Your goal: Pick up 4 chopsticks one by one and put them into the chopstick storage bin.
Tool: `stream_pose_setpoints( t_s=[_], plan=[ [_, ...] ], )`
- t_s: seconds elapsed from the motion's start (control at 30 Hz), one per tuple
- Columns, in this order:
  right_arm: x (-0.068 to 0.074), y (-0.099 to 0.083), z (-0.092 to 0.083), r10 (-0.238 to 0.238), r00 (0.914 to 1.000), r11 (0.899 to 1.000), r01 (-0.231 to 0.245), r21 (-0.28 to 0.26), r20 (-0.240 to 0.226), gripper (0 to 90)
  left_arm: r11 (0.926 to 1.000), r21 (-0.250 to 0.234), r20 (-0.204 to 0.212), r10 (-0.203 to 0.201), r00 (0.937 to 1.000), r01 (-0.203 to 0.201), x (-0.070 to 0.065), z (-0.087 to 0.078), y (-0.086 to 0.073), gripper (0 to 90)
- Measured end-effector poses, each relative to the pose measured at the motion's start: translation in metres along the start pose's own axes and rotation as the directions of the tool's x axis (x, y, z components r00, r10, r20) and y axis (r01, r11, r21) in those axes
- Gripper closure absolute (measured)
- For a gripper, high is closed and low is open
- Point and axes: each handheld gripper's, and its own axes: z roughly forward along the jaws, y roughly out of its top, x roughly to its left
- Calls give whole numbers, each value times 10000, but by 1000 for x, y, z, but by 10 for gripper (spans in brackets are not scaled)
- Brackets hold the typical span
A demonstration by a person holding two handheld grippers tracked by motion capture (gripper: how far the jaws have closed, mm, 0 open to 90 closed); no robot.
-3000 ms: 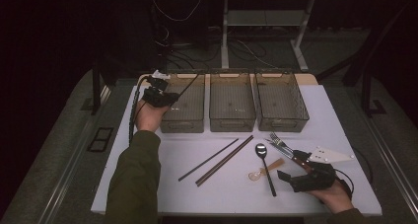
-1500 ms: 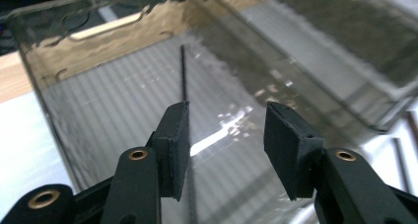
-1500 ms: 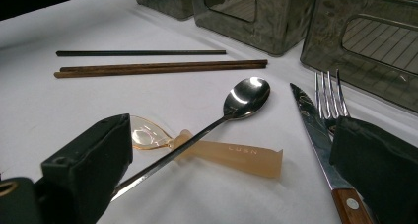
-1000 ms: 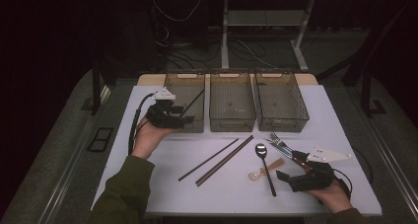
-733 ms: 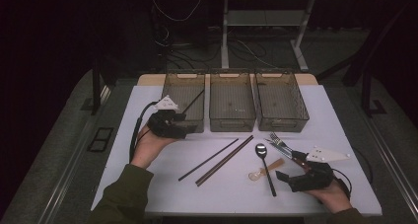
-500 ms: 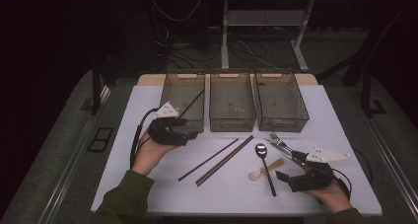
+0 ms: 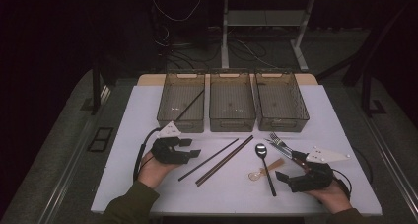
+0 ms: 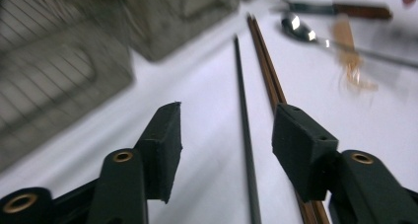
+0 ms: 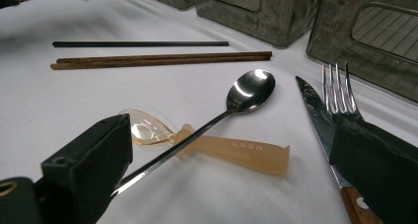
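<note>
A: Count on the bench?
B: Three smoky translucent plastic bins (image 7: 232, 105). Two black chopsticks, one in the left bin (image 7: 190, 104), one out (image 7: 208, 159). One brown wooden chopstick pair (image 7: 225, 160).
A: Cutlery?
B: One steel spoon (image 9: 212, 119), one amber plastic spoon (image 9: 217, 146), one fork (image 9: 337, 91), one wood-handled knife (image 9: 323, 125).

Bare white table (image 7: 138, 120) left of the left bin (image 7: 181, 103): open passage. Three bins side by side along far edge, blocking forward reach. Centre cluttered: black chopstick (image 7: 208, 159), brown pair (image 7: 225, 160) just beside, metal spoon (image 7: 265, 168) crossing amber plastic spoon (image 7: 266, 169), fork (image 7: 277, 141) and knife (image 9: 323, 125) near right bin (image 7: 281, 99).
</note>
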Motion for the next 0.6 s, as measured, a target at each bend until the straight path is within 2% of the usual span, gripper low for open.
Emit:
stream_pose_setpoints(
  t_s=[0.07, 0.27, 0.4, 0.6],
  plan=[
    [1, 0, 0, -45, 10000, 10000, 45, 17, -11, 29, 9996, 266, 88, 117, 9999, -120, -4, 4, -4, 480],
    [1, 0, -1, -69, 10000, 10000, 69, -10, 9, 29, 9972, 707, -72, 235, 9997, -230, -10, 11, -10, 578],
    [1, 0, 0, -104, 9999, 9999, 104, 63, -40, 29, 9963, 806, -236, 317, 9992, -297, -12, 16, -12, 644],
    [1, 0, 0, -119, 9999, 9999, 119, 65, -48, 29, 9935, 1063, -27, 403, 9992, -398, -14, 24, -13, 730]
  ],
)
